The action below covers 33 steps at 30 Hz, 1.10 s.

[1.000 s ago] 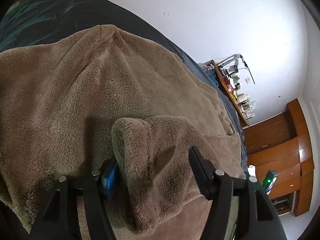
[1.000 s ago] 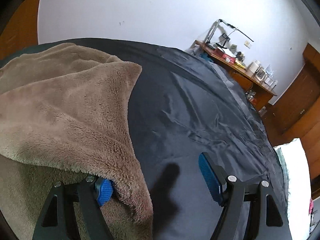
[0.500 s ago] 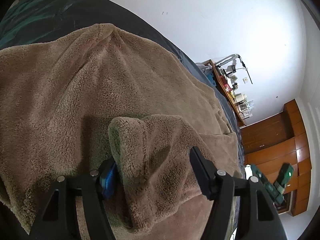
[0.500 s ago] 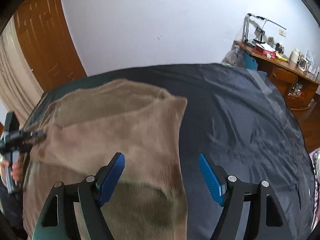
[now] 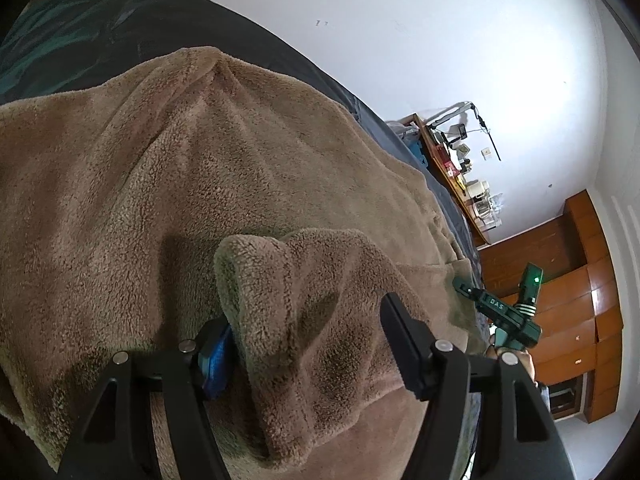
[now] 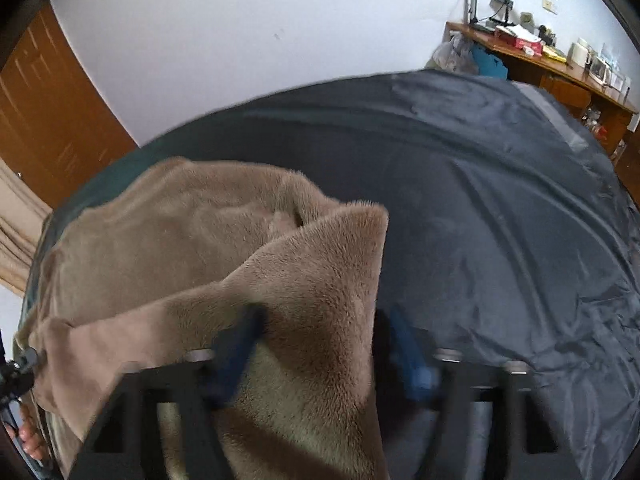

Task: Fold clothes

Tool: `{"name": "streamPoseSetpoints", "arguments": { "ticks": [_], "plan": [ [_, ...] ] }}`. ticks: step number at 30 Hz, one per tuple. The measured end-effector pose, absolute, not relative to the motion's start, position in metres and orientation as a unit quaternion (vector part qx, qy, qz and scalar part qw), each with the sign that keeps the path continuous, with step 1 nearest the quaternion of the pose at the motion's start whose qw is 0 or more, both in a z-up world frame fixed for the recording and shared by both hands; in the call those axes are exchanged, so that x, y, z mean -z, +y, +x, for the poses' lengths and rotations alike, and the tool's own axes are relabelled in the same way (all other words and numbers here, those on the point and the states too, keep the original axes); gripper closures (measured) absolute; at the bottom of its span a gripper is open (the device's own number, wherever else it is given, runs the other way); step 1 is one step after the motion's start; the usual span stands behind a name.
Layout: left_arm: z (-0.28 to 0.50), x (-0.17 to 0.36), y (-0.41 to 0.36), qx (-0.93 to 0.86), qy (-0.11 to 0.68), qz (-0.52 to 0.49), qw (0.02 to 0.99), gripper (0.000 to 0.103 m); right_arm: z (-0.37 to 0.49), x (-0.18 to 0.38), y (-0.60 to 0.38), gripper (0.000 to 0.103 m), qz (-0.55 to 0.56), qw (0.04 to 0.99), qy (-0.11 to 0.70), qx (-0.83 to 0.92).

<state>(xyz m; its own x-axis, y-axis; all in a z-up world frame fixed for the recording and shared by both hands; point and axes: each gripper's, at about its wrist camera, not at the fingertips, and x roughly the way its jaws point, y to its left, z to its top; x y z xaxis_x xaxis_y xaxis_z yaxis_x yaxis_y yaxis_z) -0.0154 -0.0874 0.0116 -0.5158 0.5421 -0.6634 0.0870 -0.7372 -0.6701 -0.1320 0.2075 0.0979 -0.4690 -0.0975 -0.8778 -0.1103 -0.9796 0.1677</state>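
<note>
Between the black jaws of the left gripper point(image 5: 308, 344) bunches a plain tan fleece garment point(image 5: 200, 184), its pile shaded olive near the hem. One inner pad point(image 5: 218, 354) is bright blue. Beyond the jaws lies a dark slate bedcover point(image 6: 500, 200), unpatterned, perhaps teal-tinted at its far corner. The right gripper point(image 6: 324, 344) shows blurred blue pads on black.

Black fingers point(image 5: 404, 344), blue pads point(image 5: 218, 360), silver screws (green body behind).
</note>
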Motion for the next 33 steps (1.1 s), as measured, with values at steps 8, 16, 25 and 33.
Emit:
{"name": "streamPoseSetpoints", "arguments": {
  "ticks": [8,16,25,33],
  "plan": [
    [0.003,-0.056,-0.063,-0.892,-0.198,-0.39,0.11,0.063,-0.122,-0.127,0.205,0.092,-0.435,0.068,0.047,-0.897],
    [-0.011,-0.027,-0.087,-0.853,-0.255,-0.449,0.075,0.059,-0.116,-0.125,0.217,0.091,-0.438,0.055,0.086,-0.893],
    [-0.012,-0.02,-0.077,-0.84,-0.275,-0.459,0.095,0.024,-0.108,-0.13,0.213,0.02,-0.427,0.032,0.092,-0.899],
    [-0.015,-0.017,-0.068,-0.849,-0.255,-0.453,0.092,0.024,-0.116,-0.112,0.193,0.056,-0.457,-0.009,0.063,-0.887]
  ]
}}
